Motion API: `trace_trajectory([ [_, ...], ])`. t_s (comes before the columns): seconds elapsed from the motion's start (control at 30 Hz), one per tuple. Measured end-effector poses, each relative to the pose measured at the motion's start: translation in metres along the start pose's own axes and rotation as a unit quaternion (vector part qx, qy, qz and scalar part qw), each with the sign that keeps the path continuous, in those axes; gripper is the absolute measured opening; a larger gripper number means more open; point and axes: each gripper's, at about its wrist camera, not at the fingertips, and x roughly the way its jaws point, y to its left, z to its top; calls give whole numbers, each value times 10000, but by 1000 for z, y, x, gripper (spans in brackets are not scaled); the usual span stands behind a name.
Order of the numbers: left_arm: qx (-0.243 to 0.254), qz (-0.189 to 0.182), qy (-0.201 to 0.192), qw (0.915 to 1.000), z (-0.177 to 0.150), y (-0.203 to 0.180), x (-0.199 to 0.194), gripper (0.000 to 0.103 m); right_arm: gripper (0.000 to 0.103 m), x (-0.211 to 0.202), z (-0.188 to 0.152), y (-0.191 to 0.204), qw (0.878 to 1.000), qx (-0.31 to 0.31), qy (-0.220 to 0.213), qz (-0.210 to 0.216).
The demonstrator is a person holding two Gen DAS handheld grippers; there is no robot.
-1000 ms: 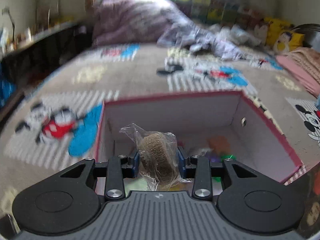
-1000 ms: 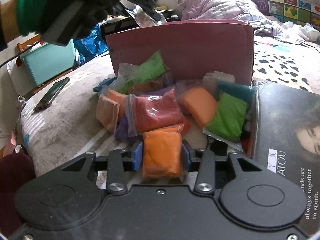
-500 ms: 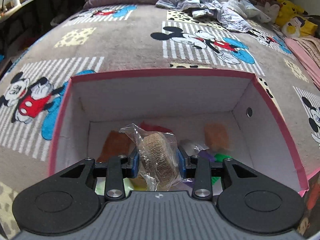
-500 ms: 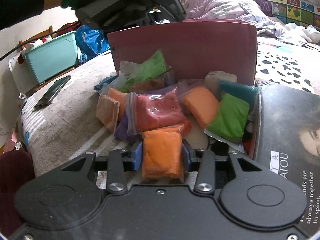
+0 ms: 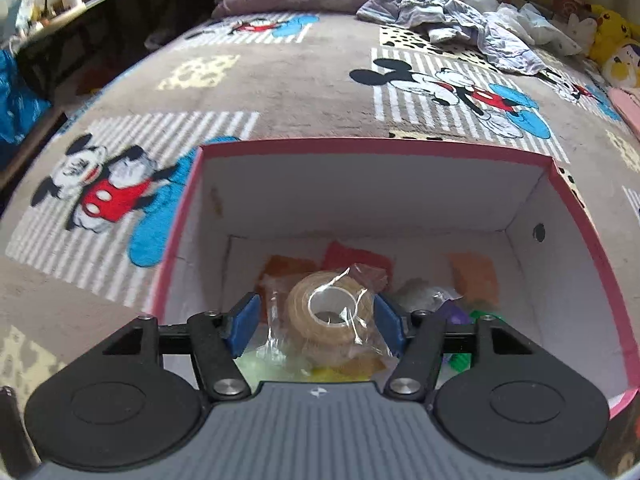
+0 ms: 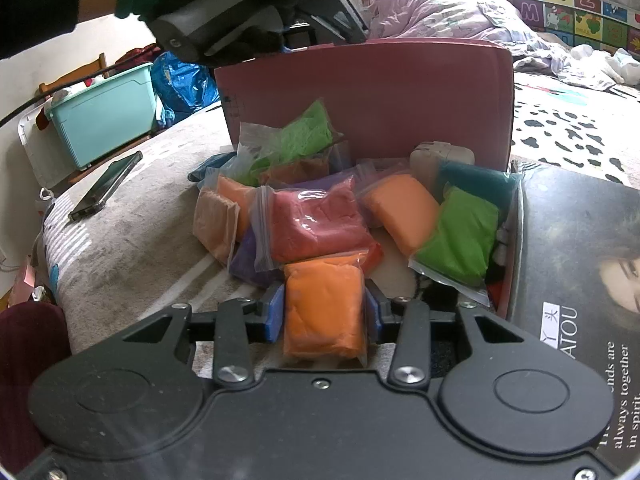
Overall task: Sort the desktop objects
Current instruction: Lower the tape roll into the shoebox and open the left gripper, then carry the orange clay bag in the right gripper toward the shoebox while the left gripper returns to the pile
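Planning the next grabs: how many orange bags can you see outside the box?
3: one in the right gripper, one right of the red bag, one left of it. More may be buried.

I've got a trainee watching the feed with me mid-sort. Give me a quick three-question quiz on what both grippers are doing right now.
1. True or false: the left gripper is clamped on the bagged tan tape roll.
2. What does the right gripper hold? A) a green bag B) an orange clay bag C) a phone
3. Fill in: the left gripper hangs over the open ____ with the pink rim.

Key:
1. False. Its fingers are spread, with a gap showing on the left side of the roll, which sits among the bags in the box.
2. B. The blue pads press both its sides.
3. Box.
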Motion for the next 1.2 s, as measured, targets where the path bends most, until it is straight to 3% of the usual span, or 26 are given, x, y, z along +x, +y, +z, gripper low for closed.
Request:
trace_trajectory([
  [0.17,171,101,-124,9997,-8,-2,-13,61,39,-1,0,-1,10000,21,-19,4],
  [0.3,610,390,-321,9969,-16,-12,-25,61,38,-2,1,-3,9999,100,-67,46],
  [0.7,1387,331,-956,9852,-42,-39,-80,61,37,-12,1,-3,9996,189,-212,31],
  [1.2,1537,211,-1212,9804,-75,-33,-132,61,37,-43,-4,-11,9934,933,-644,181],
])
